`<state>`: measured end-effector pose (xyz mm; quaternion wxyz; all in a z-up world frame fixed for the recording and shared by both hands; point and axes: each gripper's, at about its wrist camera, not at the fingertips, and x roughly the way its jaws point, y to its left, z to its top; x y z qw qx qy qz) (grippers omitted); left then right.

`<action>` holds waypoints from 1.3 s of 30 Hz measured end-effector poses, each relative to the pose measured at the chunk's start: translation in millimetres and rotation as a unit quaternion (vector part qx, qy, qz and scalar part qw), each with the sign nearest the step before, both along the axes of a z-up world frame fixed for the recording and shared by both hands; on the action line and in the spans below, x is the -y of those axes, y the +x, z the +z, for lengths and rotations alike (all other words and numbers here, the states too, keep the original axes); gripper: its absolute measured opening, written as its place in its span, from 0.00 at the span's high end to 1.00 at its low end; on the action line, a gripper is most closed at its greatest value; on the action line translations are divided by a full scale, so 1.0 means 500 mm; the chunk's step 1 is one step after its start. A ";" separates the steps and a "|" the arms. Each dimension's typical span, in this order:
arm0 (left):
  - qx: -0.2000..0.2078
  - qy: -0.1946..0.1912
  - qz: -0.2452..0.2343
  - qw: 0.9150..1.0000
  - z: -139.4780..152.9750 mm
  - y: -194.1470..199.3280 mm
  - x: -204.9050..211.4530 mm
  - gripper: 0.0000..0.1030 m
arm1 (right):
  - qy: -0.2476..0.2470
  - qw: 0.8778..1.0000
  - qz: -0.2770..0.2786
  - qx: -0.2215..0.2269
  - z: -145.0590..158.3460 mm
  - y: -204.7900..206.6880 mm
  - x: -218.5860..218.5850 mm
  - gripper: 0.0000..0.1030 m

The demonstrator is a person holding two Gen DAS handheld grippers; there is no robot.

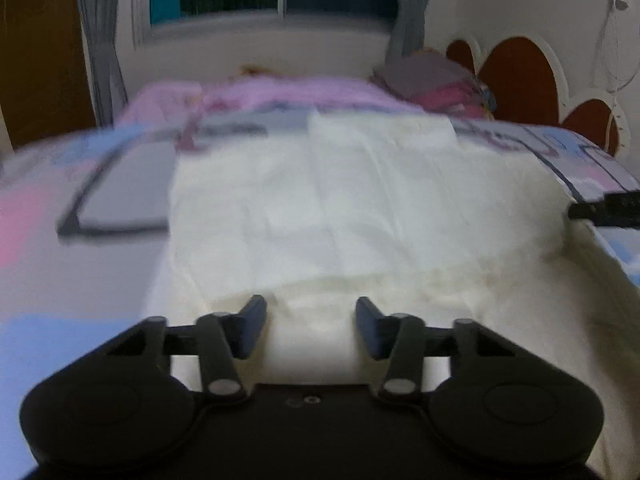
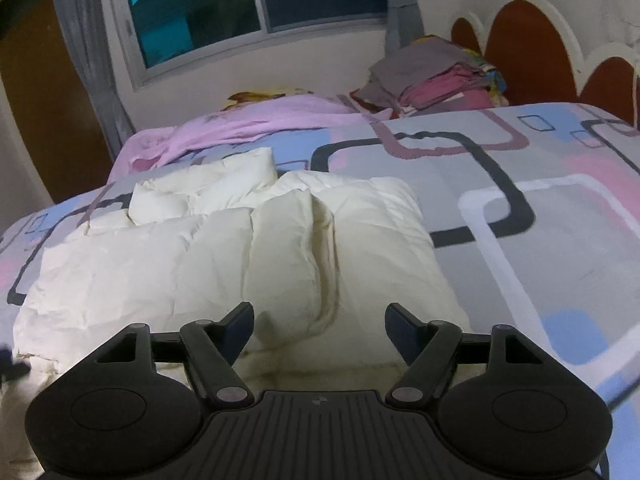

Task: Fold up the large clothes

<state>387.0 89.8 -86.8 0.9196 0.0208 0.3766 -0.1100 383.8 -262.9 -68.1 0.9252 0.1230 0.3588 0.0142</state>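
Note:
A large cream-white padded garment (image 1: 360,208) lies spread on the patterned bed; in the right wrist view the same garment (image 2: 200,264) shows puffy folds and a sleeve-like roll at its far end. My left gripper (image 1: 310,328) sits at the garment's near edge, and a thick fold of the cloth fills the gap between its fingers. My right gripper (image 2: 320,330) is over the near right part of the garment, jaws apart, with cloth lying below and between them but clear of the pads. A dark part of the right gripper (image 1: 604,208) shows at the garment's right edge.
The bedspread (image 2: 540,208) is grey with pink, blue and black shapes. A pink sheet (image 2: 260,124) lies at the far end. A stack of folded clothes (image 2: 432,76) sits at the back right by the headboard (image 2: 528,48). A window and curtains are behind.

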 end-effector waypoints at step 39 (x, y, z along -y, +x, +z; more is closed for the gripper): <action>-0.061 -0.078 0.134 0.986 -0.030 -0.341 -0.210 0.27 | 0.140 0.986 -0.055 -0.069 -0.029 -0.459 0.249 0.36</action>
